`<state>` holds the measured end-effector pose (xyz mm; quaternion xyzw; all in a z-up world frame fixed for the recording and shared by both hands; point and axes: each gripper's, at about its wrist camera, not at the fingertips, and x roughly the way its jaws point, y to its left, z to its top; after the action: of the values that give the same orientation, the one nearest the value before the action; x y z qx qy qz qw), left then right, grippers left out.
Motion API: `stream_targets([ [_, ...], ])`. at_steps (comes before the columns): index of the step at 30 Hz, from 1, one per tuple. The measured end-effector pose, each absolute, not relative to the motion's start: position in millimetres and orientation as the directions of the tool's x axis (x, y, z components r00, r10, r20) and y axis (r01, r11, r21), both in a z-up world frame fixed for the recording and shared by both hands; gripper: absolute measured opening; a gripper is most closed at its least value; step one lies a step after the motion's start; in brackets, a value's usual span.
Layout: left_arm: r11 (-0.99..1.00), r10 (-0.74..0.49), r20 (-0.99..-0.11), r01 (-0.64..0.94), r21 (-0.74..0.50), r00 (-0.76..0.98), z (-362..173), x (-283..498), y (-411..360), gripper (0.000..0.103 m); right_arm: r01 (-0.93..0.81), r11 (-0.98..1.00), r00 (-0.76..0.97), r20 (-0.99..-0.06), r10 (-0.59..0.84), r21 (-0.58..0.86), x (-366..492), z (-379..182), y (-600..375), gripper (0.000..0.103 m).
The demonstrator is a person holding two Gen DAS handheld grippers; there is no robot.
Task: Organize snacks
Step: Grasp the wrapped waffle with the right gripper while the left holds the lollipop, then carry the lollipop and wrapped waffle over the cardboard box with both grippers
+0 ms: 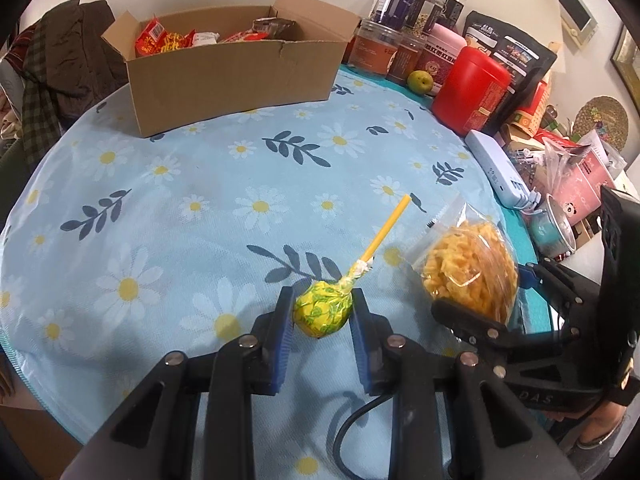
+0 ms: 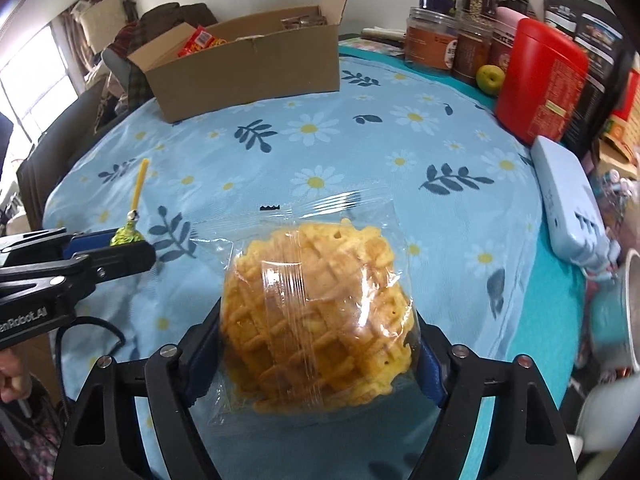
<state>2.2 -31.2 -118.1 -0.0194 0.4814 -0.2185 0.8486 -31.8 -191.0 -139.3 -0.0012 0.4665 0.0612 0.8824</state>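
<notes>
The left tool (image 1: 322, 312) is clenched on a lollipop (image 1: 323, 312), a round head in crinkly yellow-and-green wrap with a thin yellow stick slanting toward the upper right of the frame. The right tool (image 2: 318, 356) has its blue pads at either side of a clear, glossy plastic bag of golden lattice crackers (image 2: 320, 328) at lower centre; whether they press on it cannot be told. Both rest over the counter (image 1: 180, 208), covered in soft light-blue cloth printed with white daisies and dark leaf sprigs. At upper centre stands an open cardboard box (image 1: 236, 76) holding red snack packets. Round jars (image 1: 376, 46), a smooth red canister (image 1: 470, 92) and a green apple (image 1: 420, 82) crowd the upper right against a white wall.
</notes>
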Motion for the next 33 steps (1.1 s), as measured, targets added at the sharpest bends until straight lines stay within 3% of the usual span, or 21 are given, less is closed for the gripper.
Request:
stream_targets([
  [19, 0.892, -0.412, -0.750, 0.396, -0.217, 0.517, -84, -24, -22, 0.027, -0.153, 0.984, 0.645, -0.744, 0.171, 0.093, -80, -103, -170, 0.080],
  [33, 0.878, -0.454, -0.647, 0.431, -0.207, 0.613, -24, -11, -18, 0.027, -0.221, 0.974, 0.738, -0.644, 0.204, 0.055, -67, -43, -160, 0.080],
])
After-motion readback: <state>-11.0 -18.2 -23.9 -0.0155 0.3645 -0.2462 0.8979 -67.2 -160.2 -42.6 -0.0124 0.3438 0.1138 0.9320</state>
